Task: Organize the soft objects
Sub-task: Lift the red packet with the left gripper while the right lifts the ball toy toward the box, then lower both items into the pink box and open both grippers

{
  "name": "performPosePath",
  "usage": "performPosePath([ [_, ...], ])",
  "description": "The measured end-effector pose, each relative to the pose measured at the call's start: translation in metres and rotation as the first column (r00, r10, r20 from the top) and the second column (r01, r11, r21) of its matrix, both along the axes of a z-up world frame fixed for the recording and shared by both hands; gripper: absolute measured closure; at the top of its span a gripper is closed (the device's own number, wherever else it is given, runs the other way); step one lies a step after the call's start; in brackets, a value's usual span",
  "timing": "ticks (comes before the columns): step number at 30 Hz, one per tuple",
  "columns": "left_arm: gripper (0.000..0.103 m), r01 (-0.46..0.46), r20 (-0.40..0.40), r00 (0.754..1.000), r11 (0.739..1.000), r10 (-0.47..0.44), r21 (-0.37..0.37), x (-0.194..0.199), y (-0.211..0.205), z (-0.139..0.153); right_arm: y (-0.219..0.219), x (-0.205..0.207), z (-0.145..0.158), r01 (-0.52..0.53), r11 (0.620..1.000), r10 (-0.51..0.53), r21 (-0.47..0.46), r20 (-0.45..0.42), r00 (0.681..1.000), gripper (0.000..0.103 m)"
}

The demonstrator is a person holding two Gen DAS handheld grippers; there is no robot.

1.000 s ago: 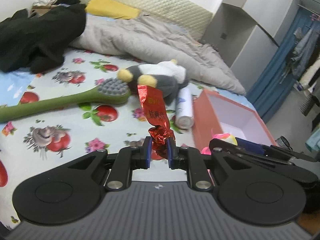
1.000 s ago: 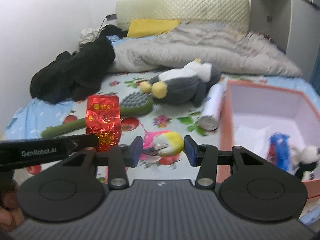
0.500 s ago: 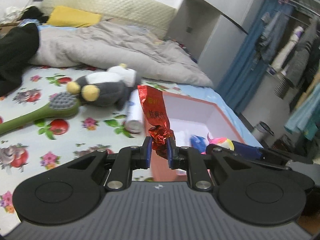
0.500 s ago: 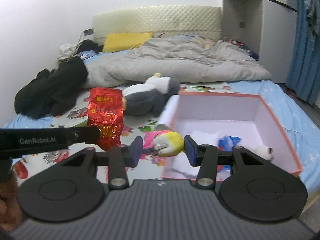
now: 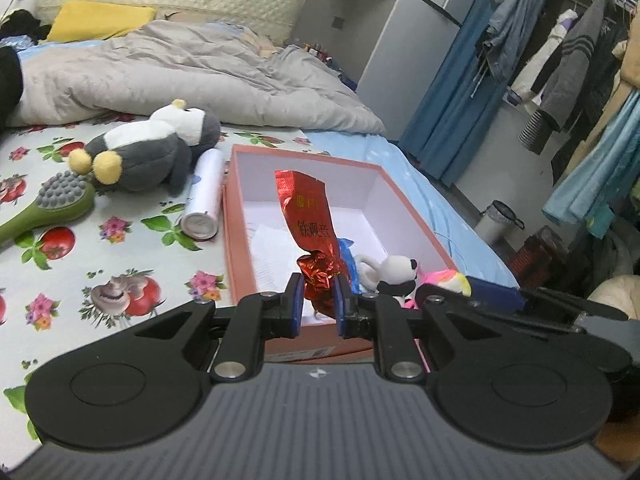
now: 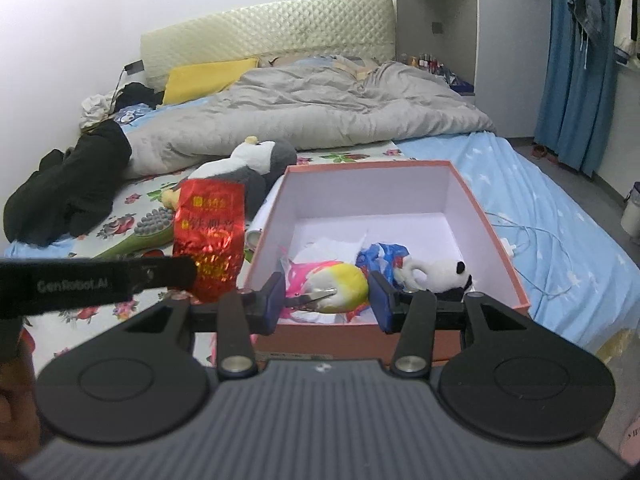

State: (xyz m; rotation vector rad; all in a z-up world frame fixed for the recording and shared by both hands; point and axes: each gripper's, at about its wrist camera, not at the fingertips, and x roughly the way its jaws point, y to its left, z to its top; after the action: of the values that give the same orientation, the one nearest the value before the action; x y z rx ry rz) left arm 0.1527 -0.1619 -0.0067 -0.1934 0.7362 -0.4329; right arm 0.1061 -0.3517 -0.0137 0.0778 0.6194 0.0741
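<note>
Green brush [image 5: 48, 210] handle cut off at left edge; foil packet [image 6: 210, 236] print blurred.

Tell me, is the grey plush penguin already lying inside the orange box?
No, the grey plush penguin lies on the fruit-print sheet, outside the orange box, to its left.

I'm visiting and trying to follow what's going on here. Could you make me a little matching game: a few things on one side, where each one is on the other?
Things:
1. red foil packet
2. small panda toy
3. grey penguin plush
4. pink and yellow soft toy

Places:
A. lying on the flowered sheet, outside the box
B. between the right gripper's jaws
C. pinched in the left gripper
D. inside the pink box, near its front wall

Pairs: 1-C, 2-D, 3-A, 4-B
</note>
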Motion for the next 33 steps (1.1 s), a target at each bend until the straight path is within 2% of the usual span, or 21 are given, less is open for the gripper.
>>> performPosePath([
  [7,0.084,0.032,-0.027,0.999,0.999,-0.031,0.033,0.031,-0.027,-0.004,-0.024,0.011,-0.008,0.029,0.999,-0.028,0.037,-0.030,0.999,0.055],
  [15,0.084,0.051,-0.083,0.996,0.996,-0.045,0.071,0.079,-0.055,-0.020,-0.047,0.047,-0.022,0.046,0.997,-0.042,0.063,-0.068,0.997,0.055],
  [26,0.084,0.041,-0.163,0.986,0.993,-0.022,0.112,0.140,-0.069,-0.049,-0.070,0.102,-0.049,0.048,0.995,-0.037,0.084,-0.129,0.991,0.054],
  [33,0.084,0.037,-0.194,0.981,0.991,-0.011,0.130,0.163,-0.079,-0.066,-0.080,0.128,-0.067,0.049,0.993,-0.032,0.104,-0.161,0.986,0.054],
])
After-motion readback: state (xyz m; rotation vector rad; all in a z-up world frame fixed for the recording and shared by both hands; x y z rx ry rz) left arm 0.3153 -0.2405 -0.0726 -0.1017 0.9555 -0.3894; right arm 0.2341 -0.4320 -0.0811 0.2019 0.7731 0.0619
